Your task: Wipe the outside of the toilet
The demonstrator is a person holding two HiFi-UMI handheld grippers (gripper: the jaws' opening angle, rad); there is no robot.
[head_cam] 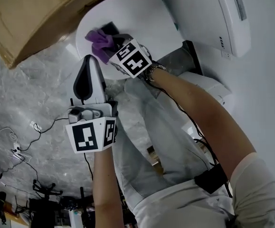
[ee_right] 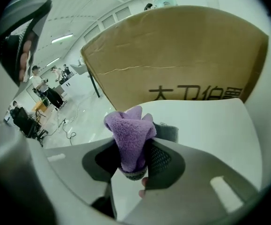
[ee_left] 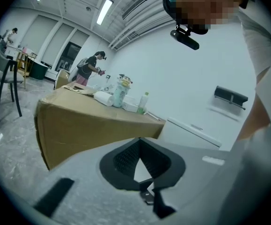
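Note:
The white toilet (head_cam: pixel 142 13) fills the top of the head view, and its smooth top (ee_right: pixel 205 125) lies under my right gripper. My right gripper (head_cam: pixel 108 32) is shut on a purple cloth (head_cam: pixel 100 39), which is pressed on the toilet's left part. In the right gripper view the cloth (ee_right: pixel 130 135) bunches up between the dark pads of that gripper (ee_right: pixel 133 153). My left gripper (head_cam: pixel 90 61) hovers just below the toilet's edge, beside the cloth. It is shut with nothing in it, its tips meeting (ee_left: pixel 140 142).
A big cardboard box (head_cam: pixel 33 13) stands close to the toilet's left side, with bottles (ee_left: pixel 121 90) on top. Cables (head_cam: pixel 18 146) trail over the marbled floor at the lower left. The person's legs stand right by the toilet.

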